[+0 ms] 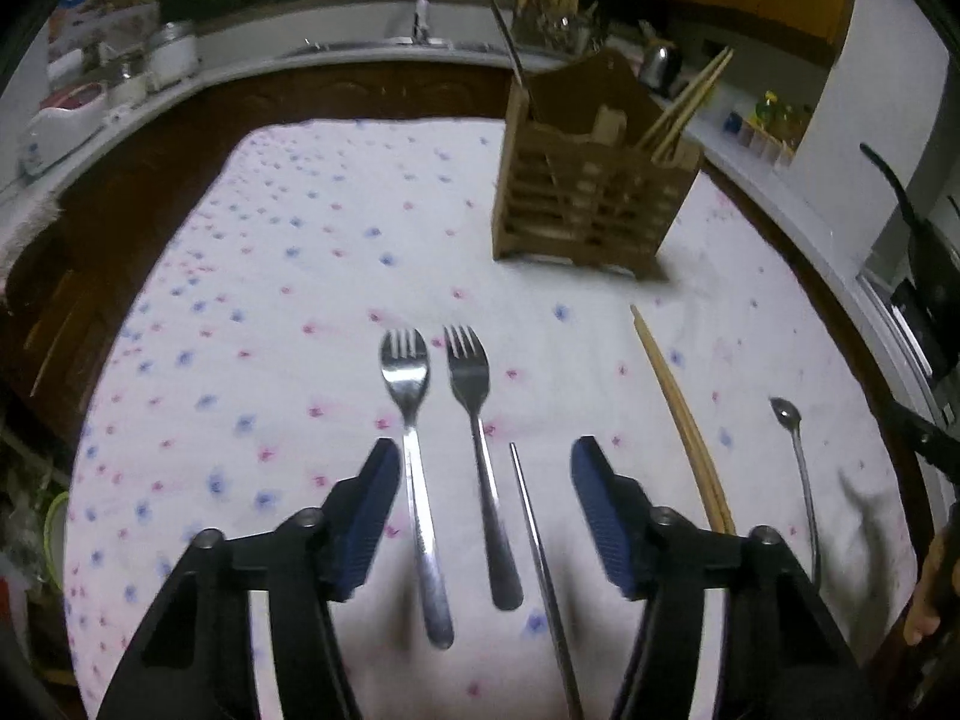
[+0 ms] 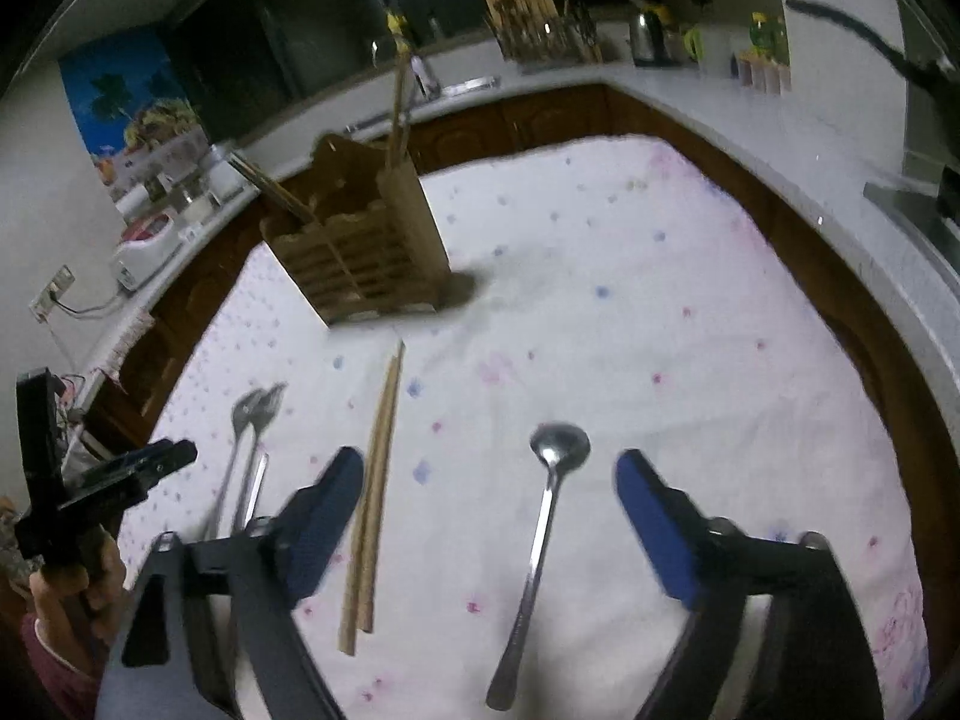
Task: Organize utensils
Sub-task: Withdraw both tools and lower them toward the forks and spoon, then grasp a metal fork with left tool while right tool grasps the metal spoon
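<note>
In the left wrist view two metal forks and a thin metal chopstick lie on the flowered tablecloth between the fingers of my open left gripper. A pair of wooden chopsticks and a metal spoon lie to the right. A wooden utensil holder stands behind, with chopsticks in it. In the right wrist view my open right gripper hovers over the spoon; the wooden chopsticks lie by its left finger. The holder stands at the back left.
The table has a white cloth with pink and blue flowers. A kitchen counter curves around behind it, with a kettle, a knife rack and appliances. The left gripper shows at the right view's left edge.
</note>
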Available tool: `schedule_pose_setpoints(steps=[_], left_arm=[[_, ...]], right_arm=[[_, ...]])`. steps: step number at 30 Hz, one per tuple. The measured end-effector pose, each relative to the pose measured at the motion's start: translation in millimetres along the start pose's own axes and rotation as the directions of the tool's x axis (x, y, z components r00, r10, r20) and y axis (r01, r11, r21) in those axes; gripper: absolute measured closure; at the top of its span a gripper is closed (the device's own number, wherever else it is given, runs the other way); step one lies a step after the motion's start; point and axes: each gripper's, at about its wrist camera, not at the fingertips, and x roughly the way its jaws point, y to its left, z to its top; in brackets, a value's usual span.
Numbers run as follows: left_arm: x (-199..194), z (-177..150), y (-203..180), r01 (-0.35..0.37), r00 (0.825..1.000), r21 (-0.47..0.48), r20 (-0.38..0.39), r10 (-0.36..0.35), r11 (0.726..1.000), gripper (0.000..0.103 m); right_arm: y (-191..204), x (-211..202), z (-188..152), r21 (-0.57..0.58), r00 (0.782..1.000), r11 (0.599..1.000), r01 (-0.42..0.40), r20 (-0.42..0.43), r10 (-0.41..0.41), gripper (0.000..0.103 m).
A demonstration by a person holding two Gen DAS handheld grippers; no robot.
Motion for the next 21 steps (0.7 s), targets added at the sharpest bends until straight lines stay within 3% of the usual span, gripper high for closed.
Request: schedule_pose_setpoints(steps=[4, 6, 14, 21], left_arm=[[31.6, 14.1, 2.9, 0.034, 0.996, -0.016, -0.078, -0.035, 0.999, 0.059], [48.6, 21.0, 6.9, 0.054, 0.992, -0.024, -0.114, -0.056, 0.998, 0.06], [87.6, 30.6, 8.6, 0.048, 0.984, -0.017, -0.172, -0.05, 0.999, 0.065], [99.8, 34.2, 3.2, 0.034, 0.985, 0.0, -0.168, -0.034, 0.999, 0.073]], right_arm=[[-7.1, 19.0, -3.4, 0.006, 0.998, 1.0, 0.026, -0.062, -0.026, 0.05], [-10.7, 29.3, -5.8, 0.008, 0.995, 0.999, 0.041, -0.096, -0.04, 0.057], [-14.9, 60.4, -10.4, 0.008, 0.985, 0.999, 0.049, -0.169, -0.047, 0.062], [-19.0, 80.5, -12.1, 0.011, 0.977, 0.998, 0.056, -0.208, -0.052, 0.072]])
